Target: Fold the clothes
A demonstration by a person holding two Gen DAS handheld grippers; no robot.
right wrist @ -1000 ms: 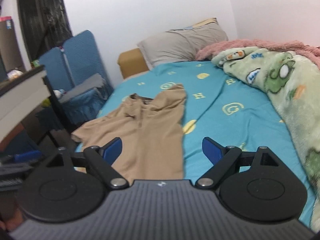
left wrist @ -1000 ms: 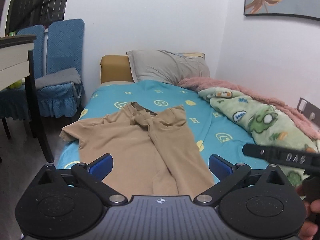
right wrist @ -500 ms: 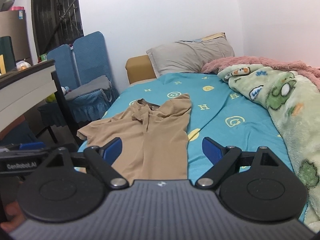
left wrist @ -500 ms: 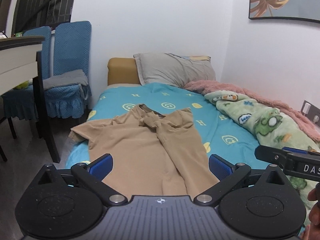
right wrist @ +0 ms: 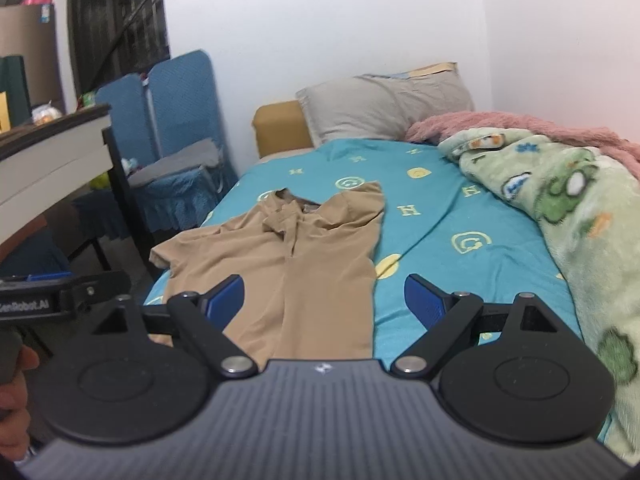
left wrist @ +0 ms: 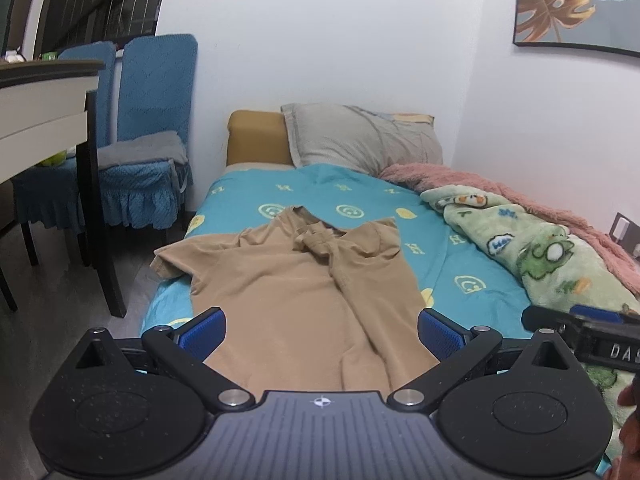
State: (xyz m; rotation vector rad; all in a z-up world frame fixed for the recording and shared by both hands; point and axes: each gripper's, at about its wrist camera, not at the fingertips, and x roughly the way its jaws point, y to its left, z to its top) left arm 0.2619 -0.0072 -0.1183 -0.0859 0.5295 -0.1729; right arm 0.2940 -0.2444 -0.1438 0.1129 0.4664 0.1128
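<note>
Left-wrist view. At 9 o'clock a white worktop (left wrist: pixel 44 108) on dark legs is standing beside two blue chairs (left wrist: pixel 156 120), a grey cloth lying on one seat. At the centre a tan shirt (left wrist: pixel 296 292) is lying on the turquoise bed sheet (left wrist: pixel 460 264), its collar pointing toward 12 o'clock, one sleeve hanging over the bed edge toward 9 o'clock and the other side folded in over the body. At 12 o'clock a grey pillow (left wrist: pixel 360 140) is leaning against a mustard headboard (left wrist: pixel 256 136). At 2 o'clock a leaf picture (left wrist: pixel 568 4) is hanging on the wall. At 3 o'clock a green cartoon blanket (left wrist: pixel 552 252) is lying beside a pink fleece (left wrist: pixel 500 184). The left gripper (left wrist: pixel 320 332) is hovering above the shirt's hem, its jaws standing wide and holding nothing. At 4 o'clock, part of the right gripper (left wrist: pixel 588 332) is showing beside it.

Right-wrist view. At 9 o'clock the body of the left gripper (right wrist: pixel 64 296) is showing, with a hand (right wrist: pixel 16 380) gripping its handle below. The worktop (right wrist: pixel 52 156) and chairs (right wrist: pixel 176 120) are sitting toward 10 o'clock. The shirt (right wrist: pixel 296 264) is lying at the centre and left of the bed sheet (right wrist: pixel 460 240), near the bed's 9 o'clock edge. The pillow (right wrist: pixel 384 104) is resting at 12 o'clock. The blanket (right wrist: pixel 568 208) is spreading from 2 to 4 o'clock. The right gripper (right wrist: pixel 324 300) is hovering over the near end of the shirt, jaws standing wide, touching nothing.
</note>
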